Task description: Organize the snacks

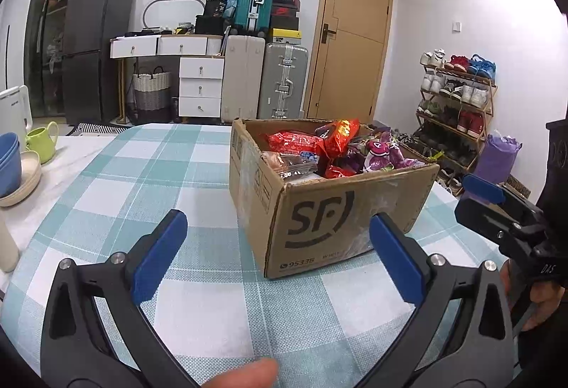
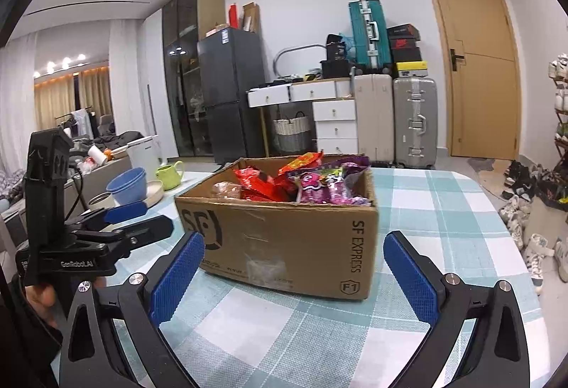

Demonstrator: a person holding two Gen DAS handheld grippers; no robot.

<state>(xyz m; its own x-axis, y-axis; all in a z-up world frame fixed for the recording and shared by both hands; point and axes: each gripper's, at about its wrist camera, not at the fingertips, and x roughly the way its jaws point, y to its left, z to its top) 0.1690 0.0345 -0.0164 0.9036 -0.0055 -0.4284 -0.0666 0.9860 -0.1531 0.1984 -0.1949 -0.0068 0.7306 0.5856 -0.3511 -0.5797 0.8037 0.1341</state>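
Brown corrugated cardboard box is sitting on the teal-checked tablecloth, holding red, orange and purple snack packets. Left gripper and right gripper are hovering before the box, fingers spread, empty. Packets boxed: sorting finished, or unpacking ahead.
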